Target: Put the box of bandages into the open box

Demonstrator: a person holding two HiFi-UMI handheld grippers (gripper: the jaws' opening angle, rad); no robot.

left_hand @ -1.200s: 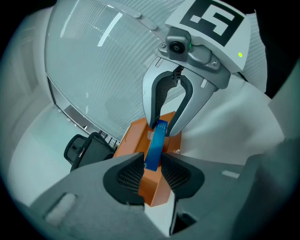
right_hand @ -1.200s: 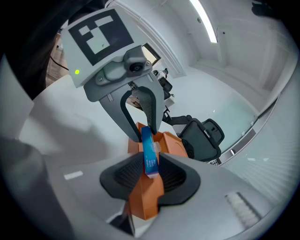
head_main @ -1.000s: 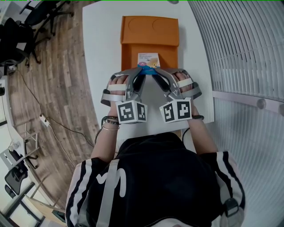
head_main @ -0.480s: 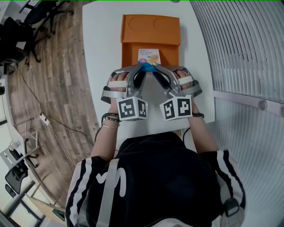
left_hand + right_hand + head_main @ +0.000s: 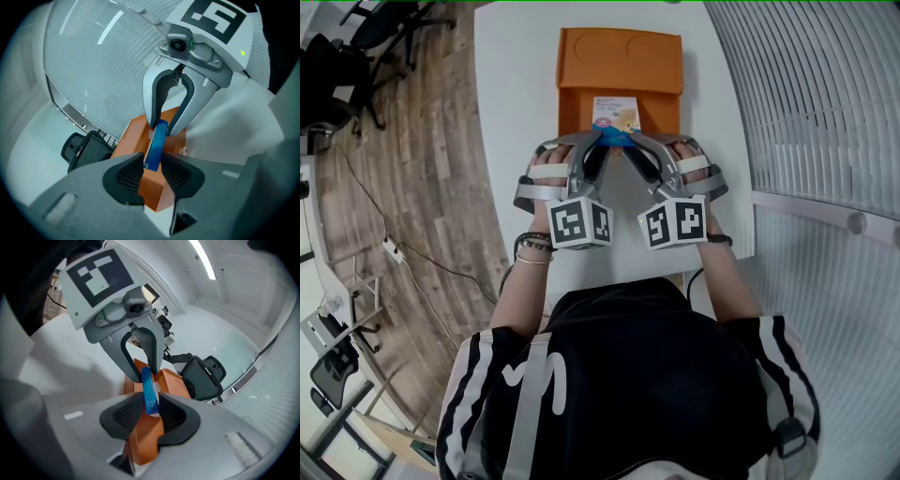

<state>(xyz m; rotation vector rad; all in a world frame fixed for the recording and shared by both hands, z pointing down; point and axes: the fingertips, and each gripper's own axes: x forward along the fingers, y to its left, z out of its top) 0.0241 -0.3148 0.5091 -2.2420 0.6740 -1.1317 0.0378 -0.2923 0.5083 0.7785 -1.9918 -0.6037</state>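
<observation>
Orange open cardboard box [image 5: 574, 108]: far cavity free, lid flap [image 5: 621, 58] behind. Near edge blocked: left hand-held gripper [image 5: 602, 140], right hand-held gripper [image 5: 627, 142], small blue-edged bandage box [image 5: 615, 114] pinched between. White desk [image 5: 520, 94] open either side.

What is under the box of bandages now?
The orange box lies open beneath the bandage box, held by the left gripper and right gripper. What is directly below is covered.

White table [image 5: 517, 94], wooden floor [image 5: 422, 178], office chair [image 5: 85, 150]
</observation>
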